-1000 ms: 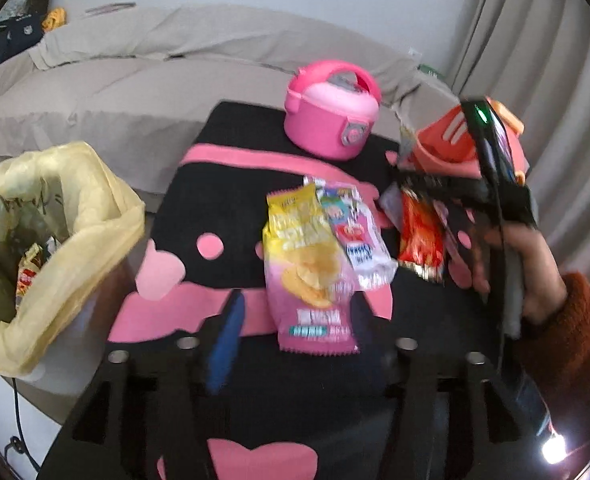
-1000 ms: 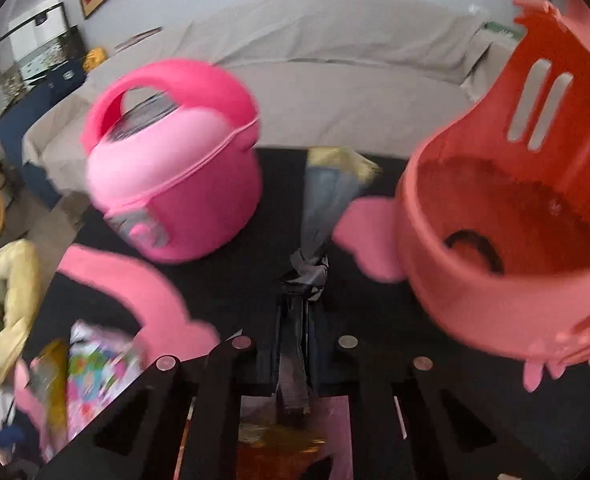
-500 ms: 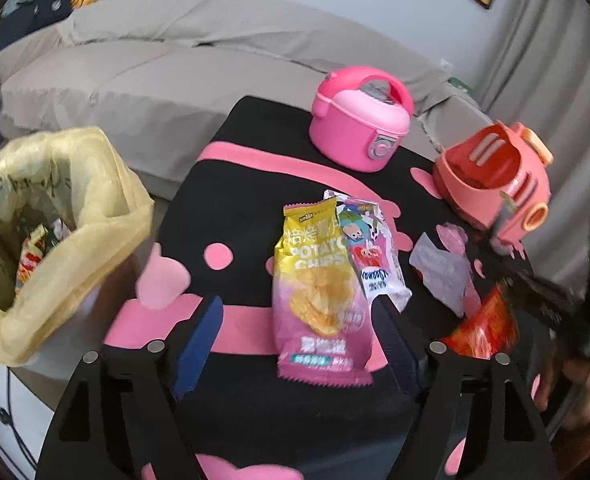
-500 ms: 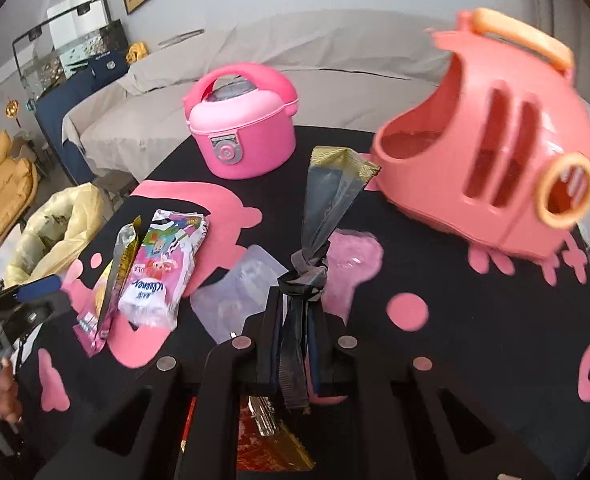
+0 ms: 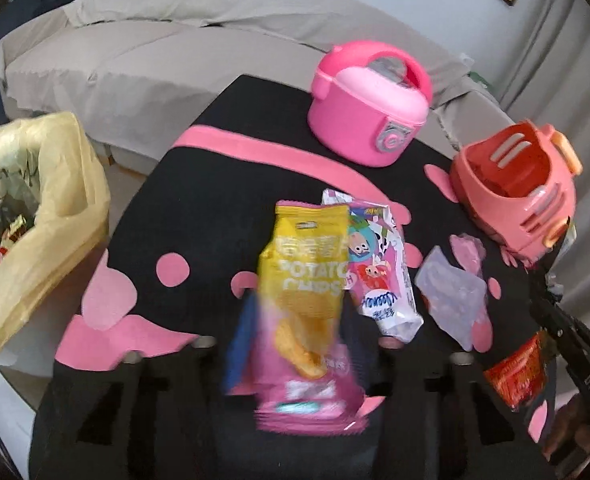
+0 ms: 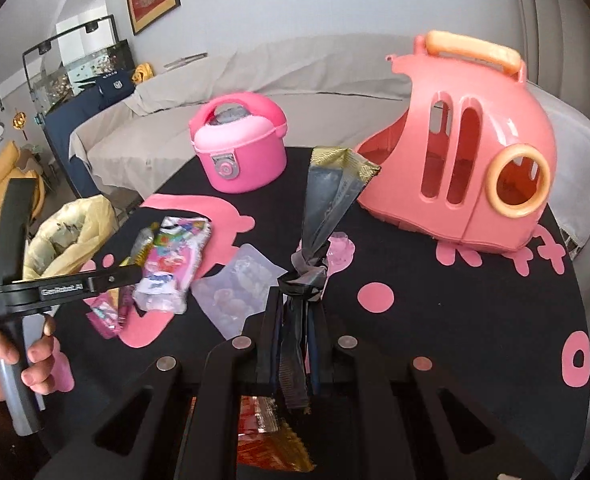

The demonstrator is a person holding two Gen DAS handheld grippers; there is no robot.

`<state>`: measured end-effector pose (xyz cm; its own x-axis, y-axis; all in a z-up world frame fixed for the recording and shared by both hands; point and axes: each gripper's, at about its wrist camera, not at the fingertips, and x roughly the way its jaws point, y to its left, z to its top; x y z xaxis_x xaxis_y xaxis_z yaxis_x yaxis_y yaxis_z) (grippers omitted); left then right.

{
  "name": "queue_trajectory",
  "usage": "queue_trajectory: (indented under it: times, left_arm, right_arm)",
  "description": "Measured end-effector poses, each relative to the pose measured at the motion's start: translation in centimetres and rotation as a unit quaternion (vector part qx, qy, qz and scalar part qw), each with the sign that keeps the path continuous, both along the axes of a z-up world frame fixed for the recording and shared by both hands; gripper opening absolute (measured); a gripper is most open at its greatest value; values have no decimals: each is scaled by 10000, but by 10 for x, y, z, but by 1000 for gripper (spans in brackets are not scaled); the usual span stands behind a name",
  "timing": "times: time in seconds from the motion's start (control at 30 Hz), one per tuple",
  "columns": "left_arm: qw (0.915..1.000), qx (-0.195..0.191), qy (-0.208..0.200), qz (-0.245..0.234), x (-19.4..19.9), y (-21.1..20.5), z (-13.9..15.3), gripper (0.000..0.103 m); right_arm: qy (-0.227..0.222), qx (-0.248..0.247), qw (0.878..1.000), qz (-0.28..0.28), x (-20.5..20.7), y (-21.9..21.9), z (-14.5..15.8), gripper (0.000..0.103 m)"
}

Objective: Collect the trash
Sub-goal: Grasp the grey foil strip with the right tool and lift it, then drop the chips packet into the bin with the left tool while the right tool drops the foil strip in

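Note:
In the left wrist view my left gripper (image 5: 295,320) is closing around the yellow and pink potato chips bag (image 5: 307,280), which looks lifted and blurred. A milk wrapper (image 5: 379,268) and a clear plastic wrapper (image 5: 451,292) lie to its right. My right gripper (image 6: 293,320) is shut on a red snack packet (image 6: 327,200) whose silver inside sticks up; its red face shows in the left wrist view (image 5: 515,372). The yellow trash bag (image 5: 27,208) stands left of the table.
A pink toy rice cooker (image 5: 369,104) and a coral toy basket (image 5: 515,188) stand at the back of the black and pink table (image 5: 199,208). A grey sofa (image 5: 155,40) lies behind. The trash bag holds several wrappers.
My left gripper has moved in and narrowed around the chips bag, which has risen. My right gripper has pulled back from the toys towards the near right with the red packet.

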<state>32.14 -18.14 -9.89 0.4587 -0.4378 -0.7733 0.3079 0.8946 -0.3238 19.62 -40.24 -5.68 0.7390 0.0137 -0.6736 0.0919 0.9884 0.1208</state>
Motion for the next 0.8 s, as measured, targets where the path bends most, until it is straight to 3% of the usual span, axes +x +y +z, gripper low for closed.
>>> queue_trajectory:
  times: [0.3, 0.5, 0.8]
  left_arm:
    - [9929, -200, -1160, 146, -46, 47, 82, 33]
    - [9766, -142, -2030, 694, -84, 121, 140, 33]
    - [9547, -27, -2510, 1595, -120, 233, 176, 33]
  right_arm:
    - [-525, -118, 9981, 298, -18, 29, 50, 10]
    - [-874, -232, 9938, 644, -25, 69, 88, 10]
    - [-1165, -208, 9848, 1274, -21, 139, 130, 10]
